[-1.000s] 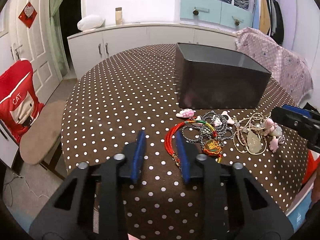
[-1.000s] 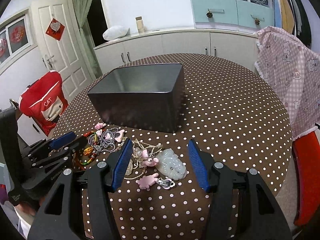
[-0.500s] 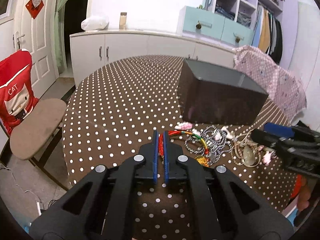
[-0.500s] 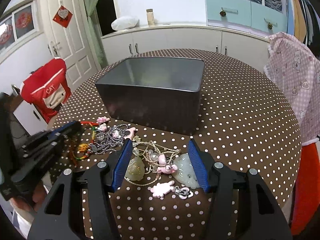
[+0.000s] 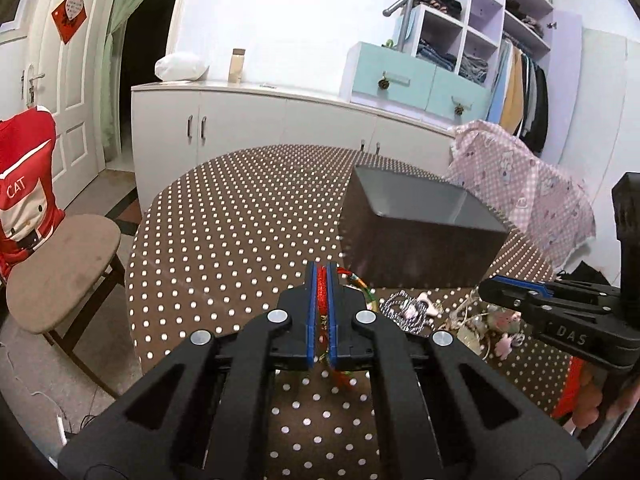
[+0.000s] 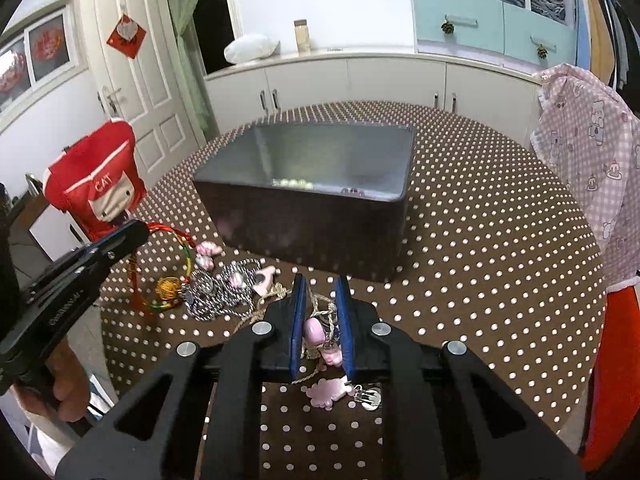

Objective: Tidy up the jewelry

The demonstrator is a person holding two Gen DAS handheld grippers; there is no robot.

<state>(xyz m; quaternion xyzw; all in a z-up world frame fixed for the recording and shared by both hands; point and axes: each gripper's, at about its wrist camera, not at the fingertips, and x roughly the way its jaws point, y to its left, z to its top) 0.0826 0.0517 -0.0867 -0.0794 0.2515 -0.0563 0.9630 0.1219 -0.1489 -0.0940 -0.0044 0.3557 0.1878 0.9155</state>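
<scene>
My left gripper [image 5: 321,276] is shut on a red cord bracelet [image 5: 322,296] and holds it above the dotted tablecloth; in the right wrist view the left gripper [image 6: 136,232] lifts the red cord bracelet [image 6: 182,248] with its gold charm hanging. My right gripper [image 6: 322,300] is shut on a beige cord necklace [image 6: 320,312] with pink beads, low over the table. A grey braided chain [image 6: 224,296] and pink charms [image 6: 208,254] lie between them. A dark grey box [image 6: 316,196] stands behind, with a few beads inside.
A round table with a brown polka-dot cloth [image 6: 480,240] carries everything. A chair with a red cover [image 5: 24,192] stands at its left, a pink checked cloth [image 6: 580,152] at its right. White cabinets [image 5: 260,128] line the far wall.
Both grippers closed: the left on the red bracelet, then lifted it; the right on the beige necklace. Both cameras now sit higher and nearer the box.
</scene>
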